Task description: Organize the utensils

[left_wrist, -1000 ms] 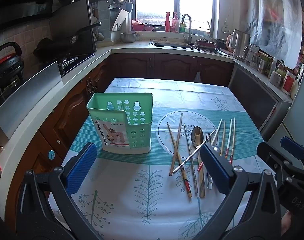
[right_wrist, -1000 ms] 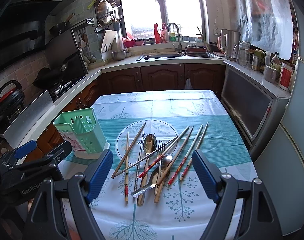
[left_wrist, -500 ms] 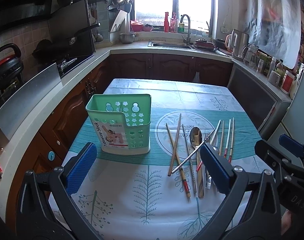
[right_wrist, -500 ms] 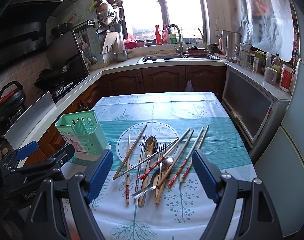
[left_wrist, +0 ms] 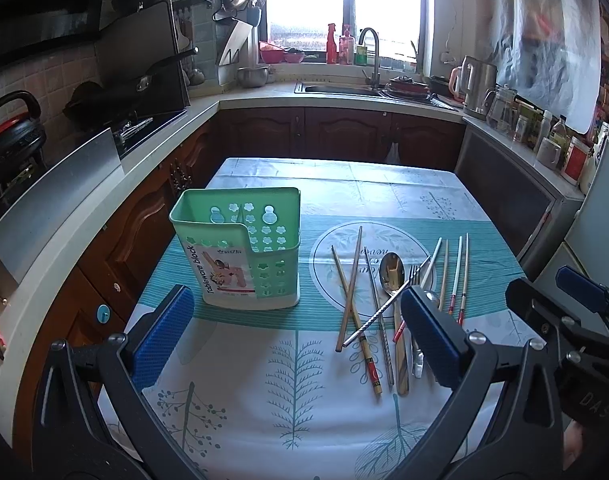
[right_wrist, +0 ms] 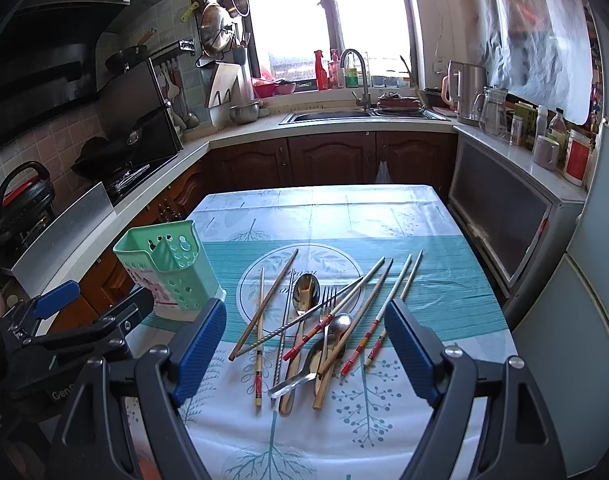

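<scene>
Kitchen sink [left_wrist: 336, 89] under window, kettle [right_wrist: 464, 92] on counter, wok [left_wrist: 144, 84] on stove

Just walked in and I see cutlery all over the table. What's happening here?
A person holds two grippers, both open and empty, above the table. Chopsticks, spoons and a fork lie jumbled on the cloth. The green holder stands empty; sorting hasn't started.

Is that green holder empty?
Seemingly empty: nothing sticks out of the holder, and the utensils all lie on the table.
</scene>
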Demonstrator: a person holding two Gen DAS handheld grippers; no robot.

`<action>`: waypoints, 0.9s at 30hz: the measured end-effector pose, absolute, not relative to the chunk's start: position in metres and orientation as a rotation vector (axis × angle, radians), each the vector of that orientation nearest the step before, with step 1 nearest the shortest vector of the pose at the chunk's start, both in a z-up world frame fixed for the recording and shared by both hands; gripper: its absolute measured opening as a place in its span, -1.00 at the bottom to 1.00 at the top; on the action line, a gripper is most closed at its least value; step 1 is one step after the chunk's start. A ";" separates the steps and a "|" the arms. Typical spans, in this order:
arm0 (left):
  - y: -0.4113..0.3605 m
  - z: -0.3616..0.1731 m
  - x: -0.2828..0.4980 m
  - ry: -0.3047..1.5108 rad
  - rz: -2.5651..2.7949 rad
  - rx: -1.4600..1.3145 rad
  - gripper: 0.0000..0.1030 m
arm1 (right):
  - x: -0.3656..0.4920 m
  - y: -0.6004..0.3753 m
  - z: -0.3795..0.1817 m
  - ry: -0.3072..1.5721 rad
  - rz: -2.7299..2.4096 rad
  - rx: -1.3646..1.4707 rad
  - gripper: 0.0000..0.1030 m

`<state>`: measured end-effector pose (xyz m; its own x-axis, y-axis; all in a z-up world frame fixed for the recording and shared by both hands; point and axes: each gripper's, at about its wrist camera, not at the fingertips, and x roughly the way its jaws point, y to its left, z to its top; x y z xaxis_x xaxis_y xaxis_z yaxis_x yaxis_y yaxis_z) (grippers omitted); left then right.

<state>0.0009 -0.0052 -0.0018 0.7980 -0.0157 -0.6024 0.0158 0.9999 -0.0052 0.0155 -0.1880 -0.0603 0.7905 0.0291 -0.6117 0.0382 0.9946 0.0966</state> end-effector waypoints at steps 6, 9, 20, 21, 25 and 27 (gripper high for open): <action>-0.005 -0.003 0.005 0.660 -0.013 0.002 1.00 | 0.016 -0.188 -0.061 0.665 -0.004 0.107 0.59; -0.005 -0.004 0.005 0.662 -0.013 0.003 1.00 | 0.018 -0.189 -0.063 0.669 -0.001 0.110 0.59; -0.010 -0.005 0.012 0.674 -0.025 0.009 0.99 | 0.021 -0.189 -0.066 0.675 0.006 0.114 0.59; -0.011 -0.005 0.013 0.674 -0.027 0.011 0.99 | 0.021 -0.190 -0.066 0.676 0.008 0.115 0.59; -0.017 -0.003 0.015 0.678 -0.037 0.026 1.00 | 0.023 -0.190 -0.067 0.679 0.013 0.120 0.59; -0.020 -0.003 0.019 0.688 -0.048 0.042 1.00 | 0.024 -0.191 -0.068 0.679 0.017 0.122 0.59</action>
